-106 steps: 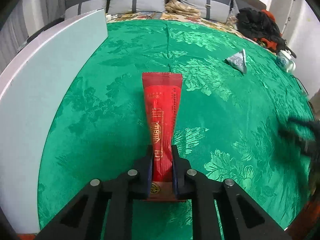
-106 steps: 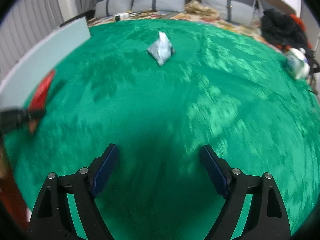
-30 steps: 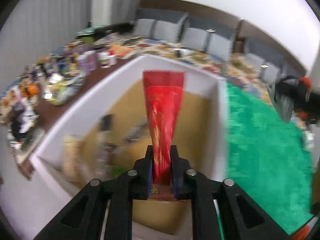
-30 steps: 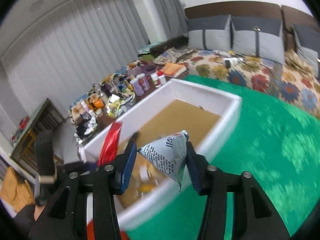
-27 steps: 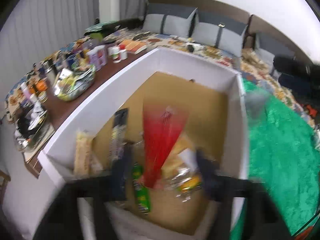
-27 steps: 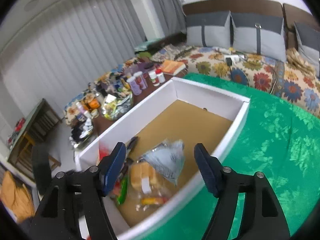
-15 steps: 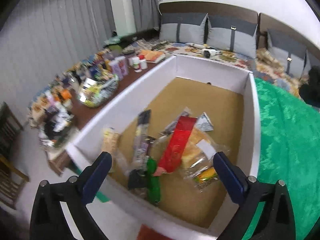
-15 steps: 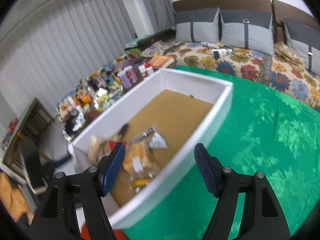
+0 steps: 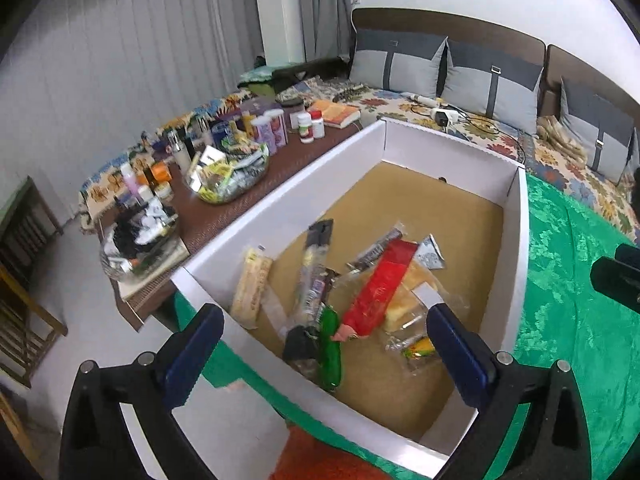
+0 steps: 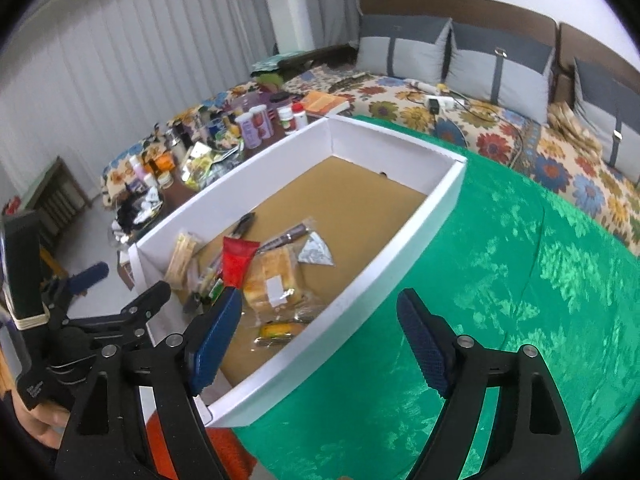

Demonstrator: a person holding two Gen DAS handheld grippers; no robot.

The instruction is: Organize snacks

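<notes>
The snacks lay piled at the near end of the white box (image 9: 516, 240), red packet (image 9: 380, 288) on top. Left gripper (image 9: 326, 350) was spread and empty; right gripper (image 10: 320, 336) was opening, empty. Best to withdraw both clear of the box wall.

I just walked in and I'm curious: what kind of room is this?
Probably a lived-in home sitting room: a sofa with grey cushions, a flowered cover, and a side table crowded with bottles and jars.
</notes>
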